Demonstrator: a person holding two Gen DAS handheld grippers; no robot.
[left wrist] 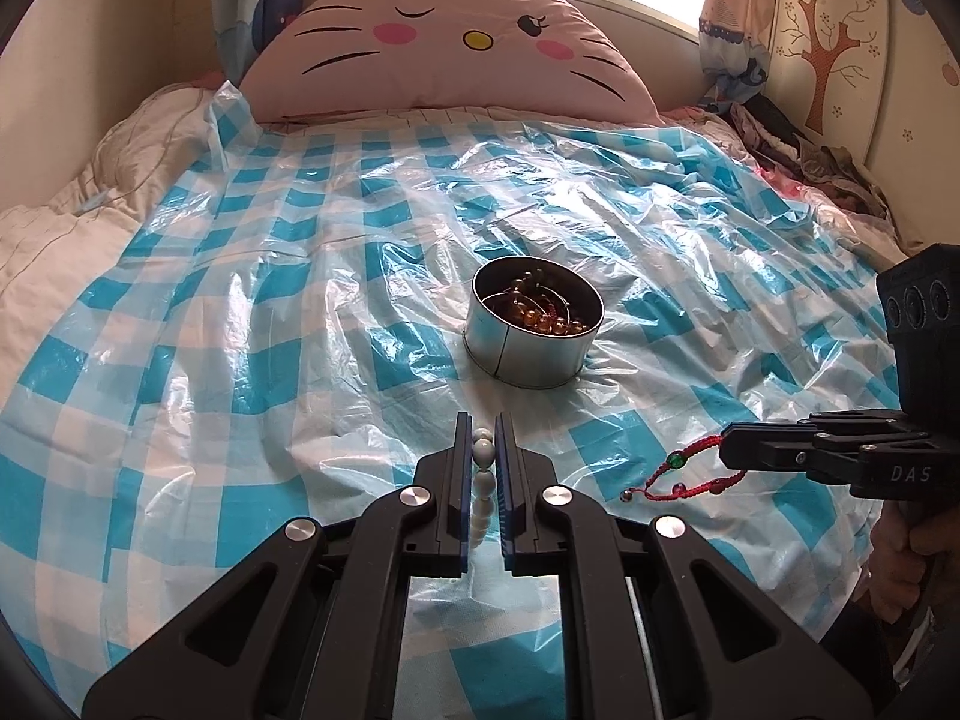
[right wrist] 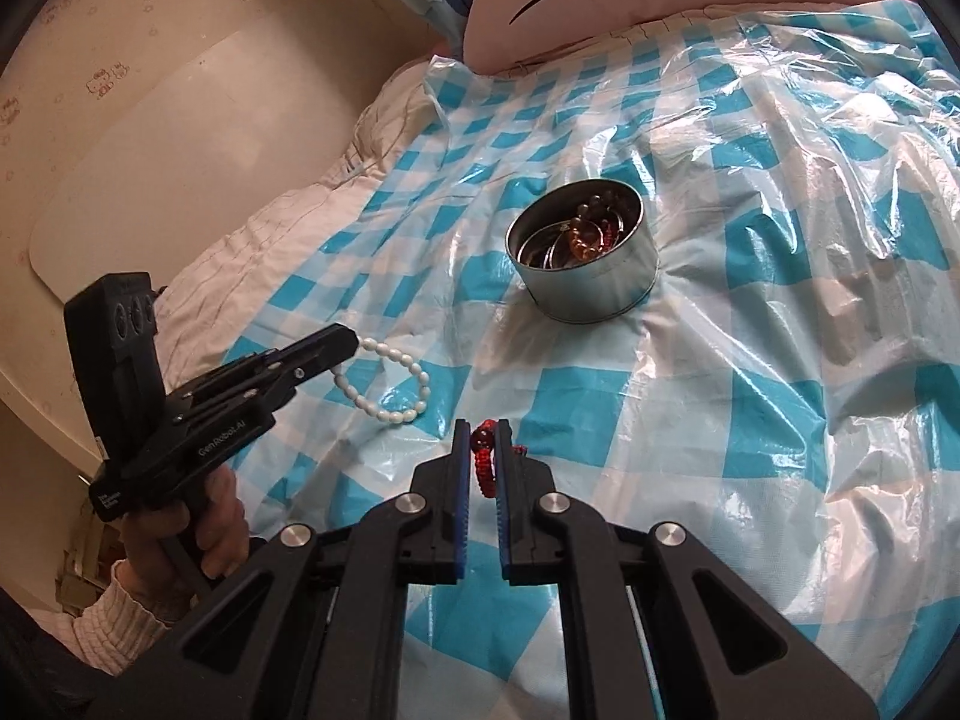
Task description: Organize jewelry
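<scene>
My L gripper (left wrist: 485, 420) clamped a white oval-bead bracelet (right wrist: 390, 387); R gripper (right wrist: 482, 427) pinched a red braided cord bracelet (left wrist: 690, 474). Round silver tin (left wrist: 534, 330) w/ amber beads sat at 12 o'clock.

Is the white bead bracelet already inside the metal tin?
No, the white bead bracelet hangs from the left gripper, outside the metal tin.

1. Your tin (left wrist: 533, 333): bare metal, shiny, smooth wall.
2. Checked sheet (left wrist: 300, 312) under it: thin glossy plastic, crinkled.
3. White bead bracelet (right wrist: 390, 387): smooth, satin sheen.
4. Red bracelet (left wrist: 690, 477): braided cord, matt, with glassy beads.
5. Cat pillow (left wrist: 444, 54): soft matt cloth.
</scene>
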